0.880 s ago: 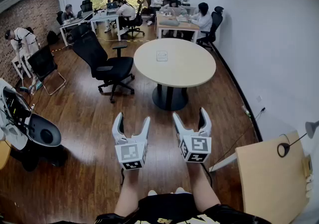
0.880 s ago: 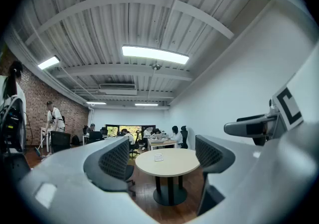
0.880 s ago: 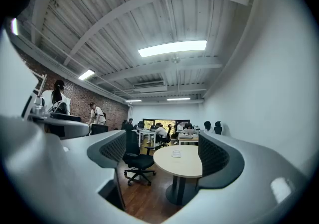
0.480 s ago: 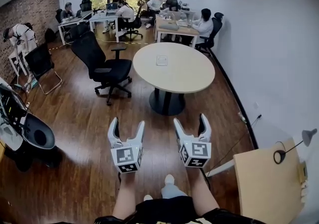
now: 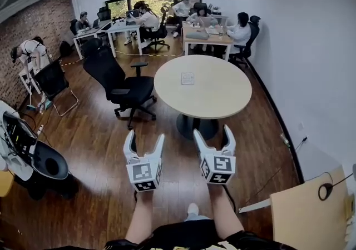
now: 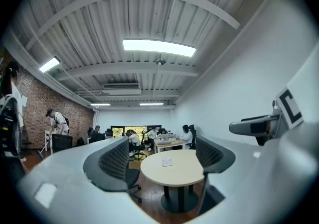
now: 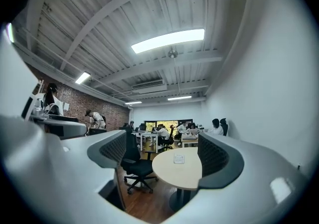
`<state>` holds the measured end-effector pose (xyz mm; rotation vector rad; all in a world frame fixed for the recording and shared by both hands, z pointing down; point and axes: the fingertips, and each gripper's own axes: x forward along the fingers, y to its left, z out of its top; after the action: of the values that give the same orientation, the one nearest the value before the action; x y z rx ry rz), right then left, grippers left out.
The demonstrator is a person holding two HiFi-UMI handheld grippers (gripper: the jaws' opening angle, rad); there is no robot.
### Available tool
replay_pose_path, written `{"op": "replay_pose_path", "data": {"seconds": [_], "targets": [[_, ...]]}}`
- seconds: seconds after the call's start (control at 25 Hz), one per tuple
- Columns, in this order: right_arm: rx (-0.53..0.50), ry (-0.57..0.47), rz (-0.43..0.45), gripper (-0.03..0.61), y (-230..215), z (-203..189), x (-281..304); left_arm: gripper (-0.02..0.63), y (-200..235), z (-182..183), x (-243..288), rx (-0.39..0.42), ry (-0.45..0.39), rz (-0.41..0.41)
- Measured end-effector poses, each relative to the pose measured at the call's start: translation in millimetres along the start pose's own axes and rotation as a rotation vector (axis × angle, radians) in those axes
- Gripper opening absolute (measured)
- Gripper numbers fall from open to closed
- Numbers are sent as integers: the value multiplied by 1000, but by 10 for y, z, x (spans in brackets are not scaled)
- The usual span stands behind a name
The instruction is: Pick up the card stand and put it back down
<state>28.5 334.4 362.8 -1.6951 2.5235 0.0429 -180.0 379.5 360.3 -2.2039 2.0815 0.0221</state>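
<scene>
Nearest, the left gripper (image 5: pixel 146 142) and right gripper (image 5: pixel 213 136), both with jaws apart and empty; beyond, well apart from them near the middle of the round table (image 5: pixel 222 101), the card stand (image 5: pixel 188 78), probably light, stiff and easily tipped, best pinched across its thin faces.

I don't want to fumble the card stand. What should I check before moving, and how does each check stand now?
1. Left gripper jaws apart, empty: ok.
2. Right gripper jaws apart, empty: ok.
3. Card stand alone on the round table: ok.
4. Card stand within reach: not ok; table stands well ahead of both grippers.
5. Black chair left of the straight line to the table: ok.
6. Which way the card stand faces: cannot tell, too small.
</scene>
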Motion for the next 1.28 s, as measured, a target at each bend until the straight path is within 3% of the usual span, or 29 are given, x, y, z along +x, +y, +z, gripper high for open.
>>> {"op": "replay_pose_path", "data": {"seconds": [0.4, 0.72, 0.96, 1.28], "targets": [[24, 4, -16, 443, -902, -139, 684, 423, -598, -147, 1133, -4, 33, -35], [21, 72, 5, 462, -1124, -480, 1203, 454, -649, -447, 1766, -3, 89, -49], [6, 100, -15, 497, -1261, -612, 1889, 466, -400, -613, 2451, -29, 85, -54], [-74, 44, -35, 497, -1193, -289, 3085, 466, 258, -404, 3472, -22, 13, -29]]}}
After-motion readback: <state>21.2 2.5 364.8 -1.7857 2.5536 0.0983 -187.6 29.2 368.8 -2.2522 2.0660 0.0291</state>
